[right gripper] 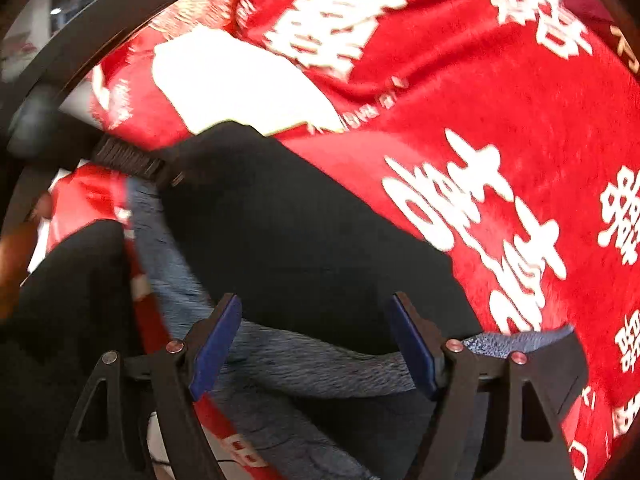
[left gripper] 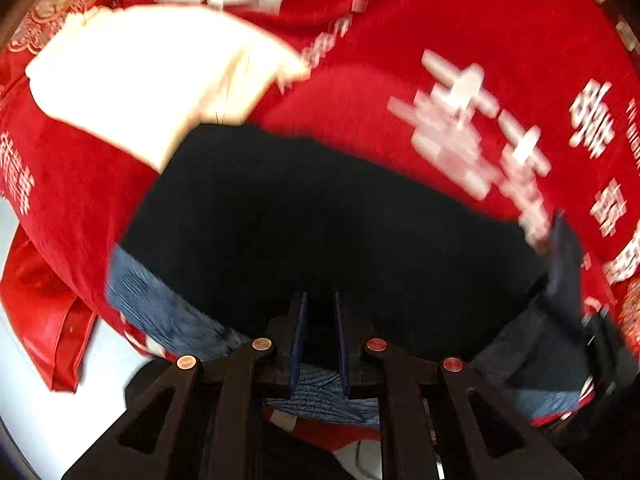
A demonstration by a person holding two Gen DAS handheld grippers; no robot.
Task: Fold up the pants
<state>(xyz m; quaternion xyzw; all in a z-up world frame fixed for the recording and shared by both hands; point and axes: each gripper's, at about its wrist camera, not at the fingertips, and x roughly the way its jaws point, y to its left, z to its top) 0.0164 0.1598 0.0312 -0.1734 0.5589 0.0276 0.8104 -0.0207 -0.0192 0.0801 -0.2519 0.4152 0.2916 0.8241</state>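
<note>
You pinch the grey waistband edge of the dark pants (left gripper: 320,220) in your nearly closed left gripper (left gripper: 320,336) to anchor it on the red blanket (left gripper: 500,60), while your right gripper (right gripper: 316,344) hovers spread wide, empty

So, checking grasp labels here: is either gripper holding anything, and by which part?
The left gripper is nearly shut over the grey ribbed waistband of the black pants, apparently pinching it. The right gripper is open around the waistband, holding nothing.

A red blanket (left gripper: 460,60) with white characters — a cream folded cloth (left gripper: 140,76) lying on it.
</note>
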